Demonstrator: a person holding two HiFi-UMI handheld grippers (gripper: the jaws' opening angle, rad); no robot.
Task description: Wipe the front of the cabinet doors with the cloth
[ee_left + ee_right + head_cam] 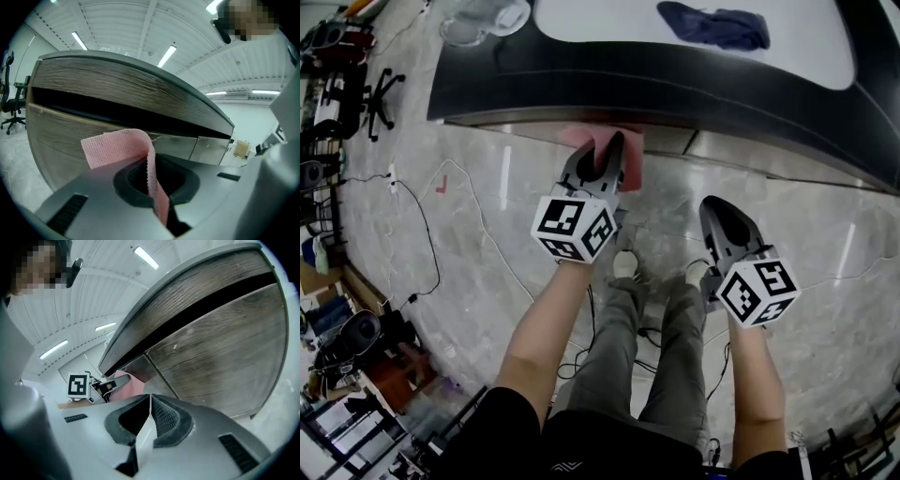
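A pink cloth (635,159) is pinched in my left gripper (606,150), which is shut on it and holds it up against the cabinet front (741,150) just under the dark countertop edge. In the left gripper view the cloth (117,145) folds out of the jaws (152,185) in front of a wood-grain door (61,136). My right gripper (719,211) hangs lower and to the right, short of the cabinet, shut with nothing in it. Its own view shows the closed jaws (149,404), the wood-grain doors (225,357) and, at the left, the left gripper (105,387) with the cloth (130,382).
A dark blue cloth (717,26) lies on the white countertop. On the marble floor at the left are an office chair (380,94), cables (431,253) and assorted gear. The person's legs (647,347) stand below the grippers.
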